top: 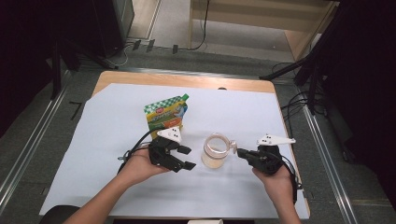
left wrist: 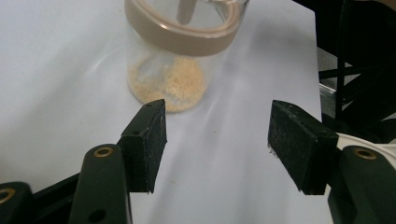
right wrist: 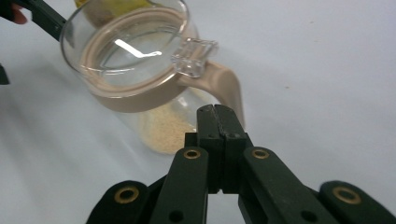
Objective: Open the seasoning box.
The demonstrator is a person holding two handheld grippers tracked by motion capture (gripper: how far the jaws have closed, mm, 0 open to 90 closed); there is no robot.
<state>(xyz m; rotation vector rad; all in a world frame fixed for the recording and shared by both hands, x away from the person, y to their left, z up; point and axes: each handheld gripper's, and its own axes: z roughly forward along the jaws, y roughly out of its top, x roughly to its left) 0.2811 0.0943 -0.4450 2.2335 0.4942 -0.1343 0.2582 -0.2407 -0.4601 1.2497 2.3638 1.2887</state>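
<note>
From the high view, your left gripper point(top: 186, 157) sits just left of a clear jar point(top: 215, 151) near the counter's point(top: 102, 154) middle, toward its near edge, jaws apart and empty. Your right gripper point(top: 239, 151) points at the jar from the right, nearly touching; a green pouch point(top: 166, 113) stands behind.

In the left gripper view, the jar point(left wrist: 177, 60) stands ahead and slightly left of the open gap, untouched.

In the right gripper view, the right gripper point(right wrist: 216, 112) is fully closed, tips just below the jar's tan handle point(right wrist: 226, 86), gripping nothing.
</note>
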